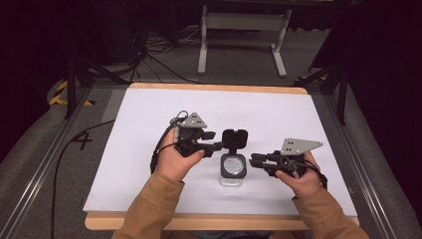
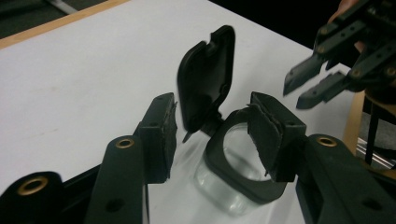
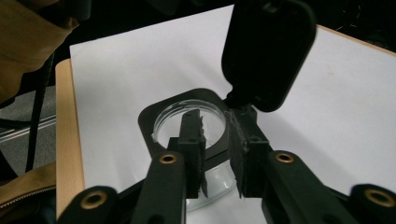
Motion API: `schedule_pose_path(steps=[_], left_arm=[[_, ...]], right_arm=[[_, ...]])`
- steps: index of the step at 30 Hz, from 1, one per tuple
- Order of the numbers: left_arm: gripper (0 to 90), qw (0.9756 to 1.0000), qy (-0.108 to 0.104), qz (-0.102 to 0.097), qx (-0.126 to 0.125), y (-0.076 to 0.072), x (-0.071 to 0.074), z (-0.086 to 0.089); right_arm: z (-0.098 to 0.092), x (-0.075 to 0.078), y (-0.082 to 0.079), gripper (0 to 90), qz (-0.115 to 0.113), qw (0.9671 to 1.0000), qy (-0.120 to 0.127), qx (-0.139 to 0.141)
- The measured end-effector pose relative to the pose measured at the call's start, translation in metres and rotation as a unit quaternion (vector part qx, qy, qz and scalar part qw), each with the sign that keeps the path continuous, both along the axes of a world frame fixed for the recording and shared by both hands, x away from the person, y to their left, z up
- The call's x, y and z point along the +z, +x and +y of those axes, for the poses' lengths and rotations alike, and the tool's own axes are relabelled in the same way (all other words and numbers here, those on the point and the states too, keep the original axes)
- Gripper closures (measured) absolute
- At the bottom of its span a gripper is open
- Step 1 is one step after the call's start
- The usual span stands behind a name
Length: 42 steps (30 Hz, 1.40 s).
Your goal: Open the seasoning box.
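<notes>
Left gripper [image 1: 218, 141] sits left of centre on the white table [image 1: 149, 164], jaws spread wide w/ nothing between them, tips just beside the hinge of the jar's flip lid [image 1: 234, 138]. The left gripper view [image 2: 212, 126] gives what the high view can't: lid [image 2: 208, 77] stands nearly upright, inner face toward the camera, and the pads [image 2: 163, 135] look torn and ragged.

Centre: clear glass jar [image 1: 233, 172] w/ a black square collar, mouth open. It's near the front half of the table, plenty of bare white behind and to both sides, front wooden edge [image 1: 209, 220] not far off.

Right gripper [image 1: 254, 160] comes in from the right, tips just beside the jar's collar. From above can't tell its jaws; the right gripper view [image 3: 215, 140] shows them nearly closed, a narrow gap, gripping nothing I can make out, held over the jar's collar [image 3: 149, 116]. Contact w/ the collar: can't tell.

Jar's lower body is cut off behind the jaws in both gripper views. Contents, if any, too hard to read thru the glass.
</notes>
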<state>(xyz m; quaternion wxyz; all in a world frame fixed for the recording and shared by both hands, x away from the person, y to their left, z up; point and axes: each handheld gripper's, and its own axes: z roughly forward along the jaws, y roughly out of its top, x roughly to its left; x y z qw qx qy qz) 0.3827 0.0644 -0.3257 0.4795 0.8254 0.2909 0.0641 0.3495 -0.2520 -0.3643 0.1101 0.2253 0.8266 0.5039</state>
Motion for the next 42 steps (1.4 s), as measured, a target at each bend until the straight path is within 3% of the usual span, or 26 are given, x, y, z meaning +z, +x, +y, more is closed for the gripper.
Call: schedule_pose_path(steps=[5, 6, 14, 21, 28, 32, 37, 42], left_arm=[[47.3, 0.9997, 0.016, 0.010, 0.018, -0.003, -0.002, 0.015], [47.3, 0.9994, 0.017, 0.015, 0.027, -0.004, -0.003, 0.024], [42.4, 0.9971, 0.035, 0.025, 0.062, -0.004, -0.010, 0.045], [40.1, 0.9927, 0.058, 0.044, 0.096, 0.003, -0.023, 0.062], [39.8, 0.9867, 0.077, 0.072, 0.124, 0.016, -0.044, 0.077], [39.2, 0.9840, 0.089, 0.084, 0.130, 0.022, -0.054, 0.079], [36.1, 0.9829, 0.102, 0.089, 0.125, 0.030, -0.066, 0.081], [33.9, 0.9787, 0.128, 0.109, 0.119, 0.035, -0.078, 0.081]], right_arm=[[-0.008, 0.006, 0.010, 68.3, 0.008, 1.0000, 0.004, -0.003], [-0.010, 0.007, 0.013, 67.7, 0.009, 0.9999, 0.004, -0.008], [-0.026, 0.012, 0.033, 62.8, 0.013, 0.9991, 0.004, -0.040], [-0.040, 0.007, 0.049, 55.6, 0.038, 0.9960, 0.004, -0.080], [-0.052, -0.006, 0.063, 51.5, 0.057, 0.9917, -0.018, -0.114], [-0.056, -0.016, 0.070, 47.3, 0.074, 0.9891, -0.026, -0.125], [-0.064, -0.029, 0.078, 44.1, 0.080, 0.9854, -0.049, -0.142], [-0.067, -0.041, 0.084, 42.6, 0.086, 0.9820, -0.077, -0.150]])
